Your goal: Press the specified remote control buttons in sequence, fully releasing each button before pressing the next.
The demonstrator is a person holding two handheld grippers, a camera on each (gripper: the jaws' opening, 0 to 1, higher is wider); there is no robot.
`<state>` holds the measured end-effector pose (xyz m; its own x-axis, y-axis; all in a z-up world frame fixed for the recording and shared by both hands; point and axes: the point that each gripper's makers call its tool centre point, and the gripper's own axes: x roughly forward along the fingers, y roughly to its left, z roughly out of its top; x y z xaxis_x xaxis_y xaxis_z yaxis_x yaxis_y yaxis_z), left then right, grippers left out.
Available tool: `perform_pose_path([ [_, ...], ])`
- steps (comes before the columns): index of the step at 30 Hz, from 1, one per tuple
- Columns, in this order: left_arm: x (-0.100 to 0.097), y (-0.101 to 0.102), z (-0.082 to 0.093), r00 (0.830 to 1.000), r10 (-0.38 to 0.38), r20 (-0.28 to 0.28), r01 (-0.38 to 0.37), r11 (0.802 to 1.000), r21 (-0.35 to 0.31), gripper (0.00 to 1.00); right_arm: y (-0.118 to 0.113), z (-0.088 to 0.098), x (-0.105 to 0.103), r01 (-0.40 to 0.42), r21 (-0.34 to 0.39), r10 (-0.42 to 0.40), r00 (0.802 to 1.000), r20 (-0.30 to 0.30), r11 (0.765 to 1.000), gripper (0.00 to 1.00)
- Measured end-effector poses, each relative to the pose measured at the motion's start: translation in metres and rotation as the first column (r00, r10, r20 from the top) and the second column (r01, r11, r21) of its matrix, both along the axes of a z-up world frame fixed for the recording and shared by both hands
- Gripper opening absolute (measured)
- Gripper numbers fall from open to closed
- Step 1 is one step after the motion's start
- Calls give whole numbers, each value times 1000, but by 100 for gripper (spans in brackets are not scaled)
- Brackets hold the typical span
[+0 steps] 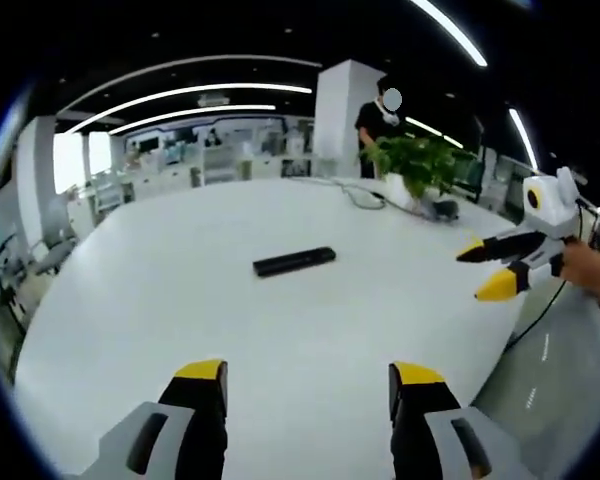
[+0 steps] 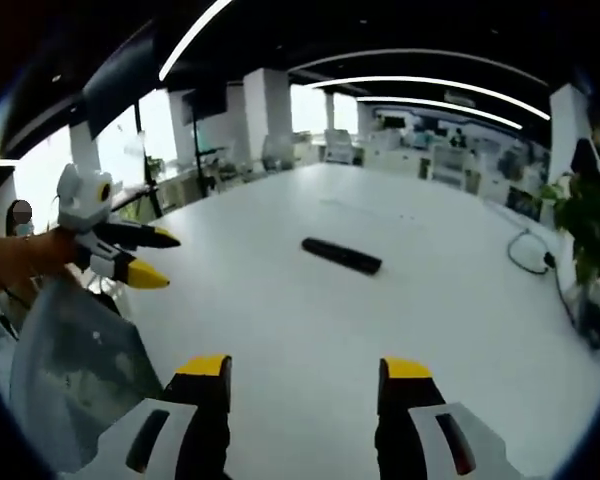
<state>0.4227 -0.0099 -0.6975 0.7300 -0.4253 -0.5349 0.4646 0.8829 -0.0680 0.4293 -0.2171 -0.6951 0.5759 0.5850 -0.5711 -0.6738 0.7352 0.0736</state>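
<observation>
One remote control [image 1: 294, 261] lay flat near the middle of the big white worktop [image 1: 180, 300], a slim black bar with nothing touching it and both grippers well apart from it. In the right gripper view the same remote control [image 2: 342, 255] sat ahead of the fingers, angled across the surface.

It looked to me a light, rigid plastic thing, and on that smooth top it would probably skate away under any sideways push. My guess was that a press should come straight down on a button with one fingertip, and if steadying were needed, the long edges would be the place to pinch it, not the button face. Its buttons were too small to make out from here.

The left gripper [image 1: 308, 390] stood with its yellow-tipped fingers spread wide and nothing between them. The right gripper [image 2: 305, 385] was likewise parted and empty; seen from the left gripper view, the right gripper [image 1: 492, 268] hovered off the worktop's edge, held by a hand [image 1: 592, 272].

By count: one remote, two grippers, one potted plant [image 1: 417, 165] at the far side with a cable [image 1: 360, 195] trailing beside it, and one person standing behind.
</observation>
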Motion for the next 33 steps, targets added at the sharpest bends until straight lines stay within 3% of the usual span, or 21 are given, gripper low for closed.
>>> perform_pose_path([
  [13, -14, -2, 23, 995, 78, 69, -76, 997, -26, 66, -1, 14, -19, 55, 50, -57, 998, 34, 997, 56],
  [20, -18, -12, 37, 990, 59, 126, -61, 998, 11, 65, -1, 22, -24, 76, 77, -80, 995, 52, 994, 55],
  [25, -17, -21, 46, 983, 51, 176, -53, 999, 3, 65, 2, 28, -24, 81, 88, -88, 993, 78, 993, 55],
  [28, -13, -29, 52, 971, 31, 235, -31, 1000, -4, 64, 3, 31, -21, 72, 100, -83, 991, 108, 992, 53],
  [30, -12, -32, 51, 973, 33, 228, -27, 999, -28, 64, 5, 29, -21, 61, 100, -71, 991, 109, 993, 53],
  [33, -10, -34, 47, 974, 13, 227, -13, 1000, -1, 64, 7, 30, -21, 48, 87, -59, 991, 120, 995, 53],
])
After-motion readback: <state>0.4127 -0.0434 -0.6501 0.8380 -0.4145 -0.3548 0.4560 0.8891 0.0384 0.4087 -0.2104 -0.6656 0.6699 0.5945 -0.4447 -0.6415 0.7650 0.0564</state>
